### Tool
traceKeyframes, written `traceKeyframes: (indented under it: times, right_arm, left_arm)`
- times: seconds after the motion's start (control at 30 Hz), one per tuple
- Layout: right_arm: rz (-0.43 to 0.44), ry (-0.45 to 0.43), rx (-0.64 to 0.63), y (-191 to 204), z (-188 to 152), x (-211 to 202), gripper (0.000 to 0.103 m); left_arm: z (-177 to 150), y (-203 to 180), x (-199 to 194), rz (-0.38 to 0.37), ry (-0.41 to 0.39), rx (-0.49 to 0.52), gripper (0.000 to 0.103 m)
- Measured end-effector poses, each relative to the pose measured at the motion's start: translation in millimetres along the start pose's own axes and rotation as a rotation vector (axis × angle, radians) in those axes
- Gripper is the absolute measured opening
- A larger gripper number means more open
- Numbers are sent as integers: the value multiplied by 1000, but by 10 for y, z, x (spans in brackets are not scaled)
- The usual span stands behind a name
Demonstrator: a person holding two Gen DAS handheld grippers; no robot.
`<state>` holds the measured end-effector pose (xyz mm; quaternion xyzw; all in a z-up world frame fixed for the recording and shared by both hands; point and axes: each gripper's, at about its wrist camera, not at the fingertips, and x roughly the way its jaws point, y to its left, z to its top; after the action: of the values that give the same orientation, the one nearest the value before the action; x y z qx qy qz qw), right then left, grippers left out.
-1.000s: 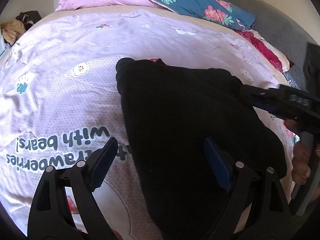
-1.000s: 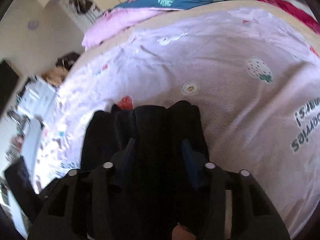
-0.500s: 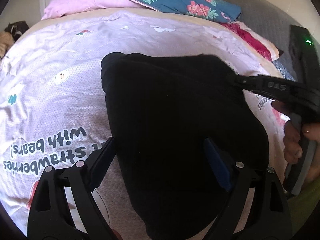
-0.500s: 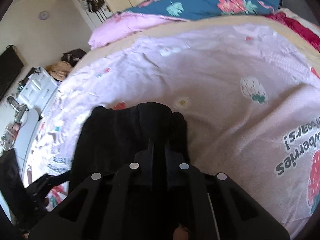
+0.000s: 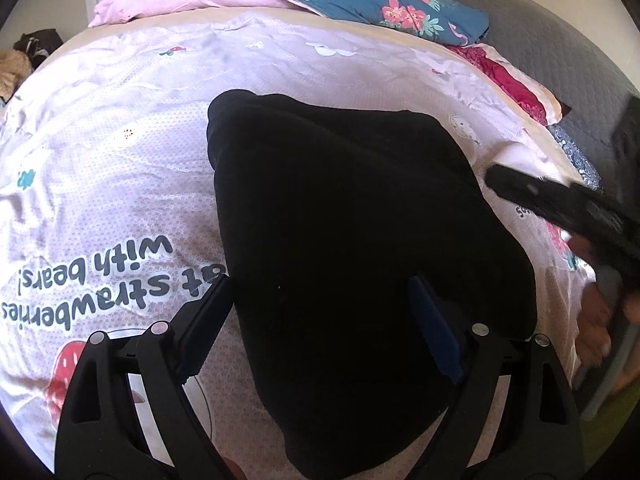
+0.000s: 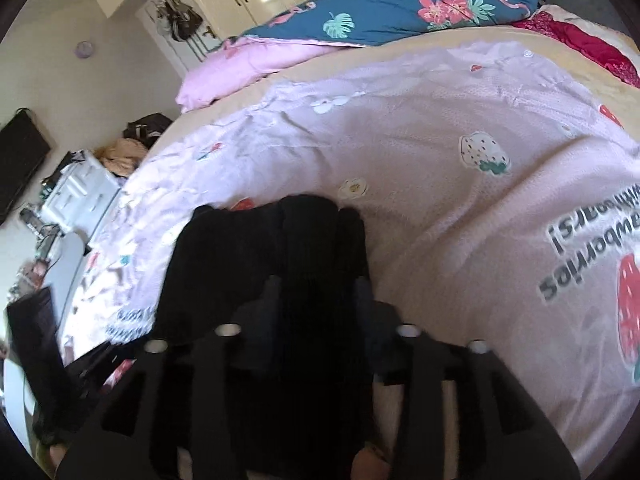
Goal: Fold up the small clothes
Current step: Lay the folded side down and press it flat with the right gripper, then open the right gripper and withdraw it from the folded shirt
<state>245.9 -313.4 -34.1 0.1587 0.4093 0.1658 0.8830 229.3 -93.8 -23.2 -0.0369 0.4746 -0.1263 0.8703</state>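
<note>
A black garment (image 5: 360,240) is lying on a bed, spread over a pink sheet (image 5: 120,168) printed with strawberries and dark lettering. In the left wrist view the garment is showing as one broad dark mass with a rounded fold at its far left corner, reaching from the middle of the sheet down to the near edge of the bed. In the right wrist view its far end (image 6: 280,248) is bunching into soft ridges just short of a small white flower print.

The left hand-held gripper (image 5: 320,320) is hovering over the near part of the garment with its jaws standing wide; the left finger is lying over bare sheet by the lettering, the right finger over the black cloth, and neither pad is pressing on anything.

The right hand-held gripper (image 6: 318,296) is pointing down at the garment, its jaws opening, with black cloth lying between and below the fingers; the picture is blurring here, and the pads are not seeming to pinch the cloth. In the left wrist view this gripper (image 5: 560,208) is appearing as a dark bar just beside the garment's right edge, with the person's hand (image 5: 596,320) below it.

A blue floral quilt (image 6: 400,12) and a pink quilt (image 6: 248,68) are lying at the far end of the bed.
</note>
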Motion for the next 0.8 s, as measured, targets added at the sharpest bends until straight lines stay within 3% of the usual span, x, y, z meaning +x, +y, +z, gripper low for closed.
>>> traceKeyframes:
  times: [0.27,0.3,0.33,0.4,0.5,0.57,0.63,0.67,0.73,0.8]
  right_arm:
    - [13,59,10,-15,-420,-154,48]
    - [20,69,11,-16,-453,-146,26]
    - [21,77,5,-7,-480,-135,15]
    - [11,68,-13,15,-505,-153,5]
    - [3,40,1,-27,-497,-246,3]
    - [-37,48,-9,-48,-527,-226,4]
    - [-67,64,-4,-50,-567,-195,15]
    - [-96,57,-10,-26,-589,-226,27]
    - [-133,36,-31,22,-614,-299,34]
    - [-164,-6,-43,84,-658,-454,53]
  left_arm:
    - [-79,10,-115,4,-5,-2,81]
    - [-87,11,-128,4,-7,-2,81]
    - [-101,14,-141,3,-6,-3,81]
    - [-127,18,-171,0,-7,-7,81]
    - [-163,0,-214,-1,-7,2,81]
    - [-192,-4,-233,0,-5,4,81]
    - [-211,-12,-249,2,-4,0,81]
    - [-213,-13,-256,0,-4,-2,81]
    - [-237,-21,-292,-1,-6,-4,81]
    - [-274,-27,-343,1,-10,-2,81]
